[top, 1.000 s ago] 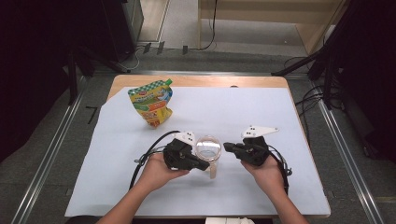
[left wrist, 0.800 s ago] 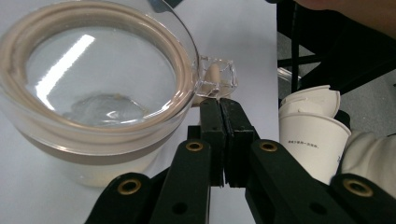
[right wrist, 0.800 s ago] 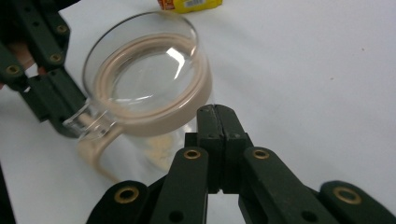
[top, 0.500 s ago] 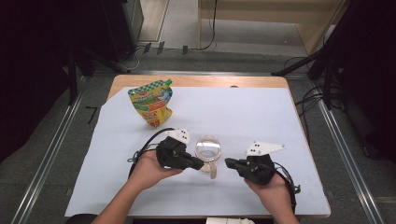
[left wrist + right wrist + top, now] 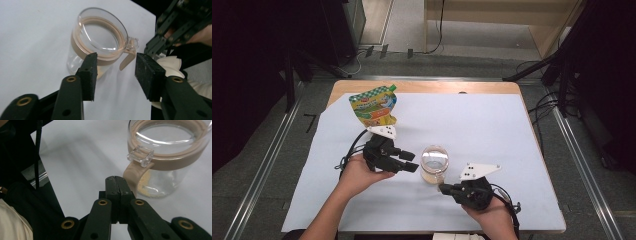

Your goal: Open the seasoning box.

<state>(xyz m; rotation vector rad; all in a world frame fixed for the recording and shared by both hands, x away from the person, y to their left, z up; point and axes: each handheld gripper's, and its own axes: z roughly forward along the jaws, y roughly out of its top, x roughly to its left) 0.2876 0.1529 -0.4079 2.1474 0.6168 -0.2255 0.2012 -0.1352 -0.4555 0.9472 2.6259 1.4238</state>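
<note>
A clear glass jar (image 5: 434, 162) with a clear lid, a tan seal ring and a tan strap (image 5: 126, 61) stands upright on the white table cover, with some pale powder at its bottom. My left gripper (image 5: 409, 162) sits just left of it. Its jaws have just been opening and now stand apart with nothing between the pads; in the left gripper view the left gripper (image 5: 113, 65) points at the jar (image 5: 100, 37). My right gripper (image 5: 444, 188) is shut and empty, near the front edge. Its tip (image 5: 116, 181) is close to the strap (image 5: 131, 176) below the jar (image 5: 170, 157).
A green and yellow stand-up pouch (image 5: 373, 105) stands at the back left of the table, behind my left hand. The white cover (image 5: 472, 125) spreads across the wooden table, with bare cover to the right of and behind the jar. Cables trail from both grippers.
My left gripper has pulled back leftward from the jar and its jaws have opened. My right gripper, still shut, has slid toward the table's near edge, away from the jar's side.
</note>
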